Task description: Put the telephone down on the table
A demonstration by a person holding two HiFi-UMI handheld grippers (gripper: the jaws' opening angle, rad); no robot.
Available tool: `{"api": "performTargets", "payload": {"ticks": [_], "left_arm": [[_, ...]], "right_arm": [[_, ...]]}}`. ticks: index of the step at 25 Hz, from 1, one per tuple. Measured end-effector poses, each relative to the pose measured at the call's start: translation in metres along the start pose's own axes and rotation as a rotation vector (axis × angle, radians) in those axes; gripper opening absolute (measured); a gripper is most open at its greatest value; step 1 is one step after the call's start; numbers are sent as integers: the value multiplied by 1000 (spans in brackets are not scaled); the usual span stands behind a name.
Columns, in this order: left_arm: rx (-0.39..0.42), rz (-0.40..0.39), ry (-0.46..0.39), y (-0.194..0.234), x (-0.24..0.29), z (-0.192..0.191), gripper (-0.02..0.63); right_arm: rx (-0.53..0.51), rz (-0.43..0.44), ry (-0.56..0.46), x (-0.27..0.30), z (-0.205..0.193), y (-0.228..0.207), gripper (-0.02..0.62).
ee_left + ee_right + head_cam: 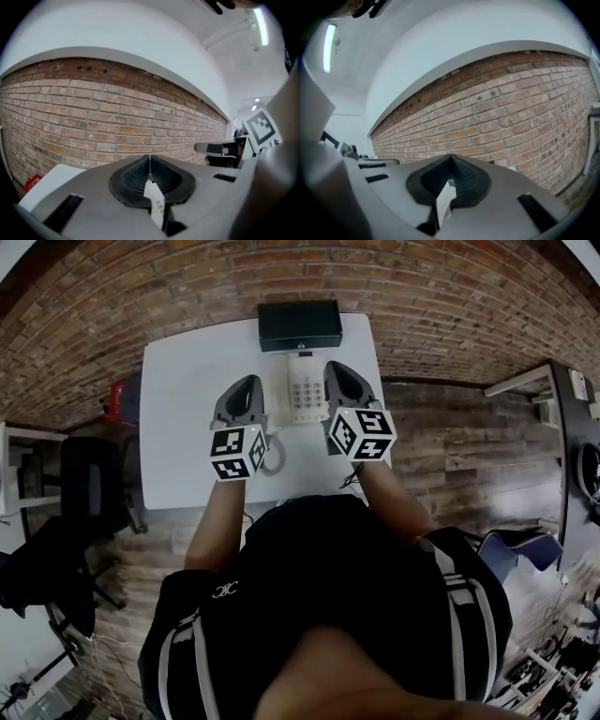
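Observation:
The white telephone (302, 390) lies on the white table (187, 427), its keypad up and its coiled cord (274, 457) looping toward the near edge. My left gripper (249, 382) hovers just left of the phone and my right gripper (337, 369) just right of it, both raised above the table. In the left gripper view the jaws meet in a closed seam (150, 161) with nothing between them. The right gripper (451, 161) looks the same, shut and empty. Both gripper views face the brick wall, so neither shows the phone.
A black box (300, 324) stands at the table's far edge, right behind the phone. A brick wall (93, 122) rises beyond the table. A red object (114, 399) and a dark chair (89, 484) are on the left; another desk (562, 427) is on the right.

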State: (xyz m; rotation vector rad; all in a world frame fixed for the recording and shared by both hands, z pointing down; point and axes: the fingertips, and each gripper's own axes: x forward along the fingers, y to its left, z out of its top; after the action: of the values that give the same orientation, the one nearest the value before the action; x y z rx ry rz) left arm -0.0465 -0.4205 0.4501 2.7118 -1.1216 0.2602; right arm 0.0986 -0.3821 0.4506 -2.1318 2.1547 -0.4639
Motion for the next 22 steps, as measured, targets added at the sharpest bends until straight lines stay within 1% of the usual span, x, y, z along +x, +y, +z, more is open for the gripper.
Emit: {"api": "performTargets", "payload": {"ticks": [3, 6, 9, 12, 17, 22], "left_arm": [[34, 17, -42, -12, -24, 13, 12], [44, 29, -57, -21, -43, 14, 12], [33, 15, -51, -31, -60, 7, 12], [38, 2, -51, -38, -71, 4, 13], [16, -17, -57, -42, -82, 10, 12], [16, -25, -62, -40, -89, 15, 13]], "right_arm": [[-91, 10, -59, -23, 18, 18, -2], [-126, 12, -98, -43, 22, 28, -2], [-127, 4, -107, -59, 17, 33, -2], [-110, 0, -107, -68, 11, 37, -2], [-107, 1, -121, -78, 12, 45, -2], [-120, -5, -128, -77, 14, 53, -2]]}}
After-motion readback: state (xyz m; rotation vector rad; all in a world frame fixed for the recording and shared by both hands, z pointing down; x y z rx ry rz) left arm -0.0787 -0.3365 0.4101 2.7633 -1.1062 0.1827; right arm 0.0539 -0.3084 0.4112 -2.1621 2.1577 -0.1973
